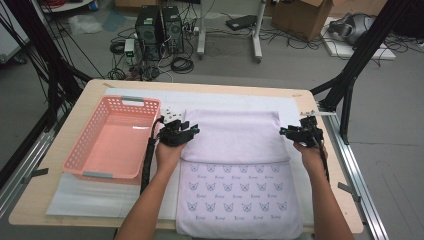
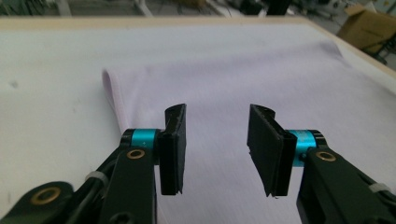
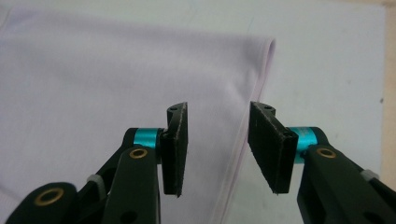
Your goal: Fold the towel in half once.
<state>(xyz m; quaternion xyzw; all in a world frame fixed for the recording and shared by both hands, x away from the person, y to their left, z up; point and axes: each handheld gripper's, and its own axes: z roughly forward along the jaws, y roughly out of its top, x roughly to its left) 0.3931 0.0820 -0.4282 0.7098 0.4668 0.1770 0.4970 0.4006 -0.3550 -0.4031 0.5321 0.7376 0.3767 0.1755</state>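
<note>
A wooden table (image 1: 50,170) takes up the middle of the high view, with a white mat (image 1: 80,197) spread over most of its top. On the mat, from the centre down to the lower edge of the frame, lies a pale lilac cloth (image 1: 235,135). Its upper half has been folded over so that a plain panel lies across the middle, while the lower part shows rows of small printed emblems. To the left of the cloth, in the left-centre of the frame, stands a pink plastic basket (image 1: 80,150) with slotted walls.

The person's forearms come in from the bottom edge. The left gripper (image 1: 192,130) sits at the left side of the folded panel, just right of the basket's near corner. In the left gripper view its jaws stand apart at a middling width, with nothing between the pads; the cloth (image 2: 233,74) lies flat beyond them, its folded edge running at centre left.

The right gripper (image 1: 284,131) is at the right side of the folded panel, right of centre. In the right gripper view its jaws are likewise parted about halfway and hold nothing. The cloth's hemmed edge (image 3: 254,107) runs down between them, seen past the pads.
</note>
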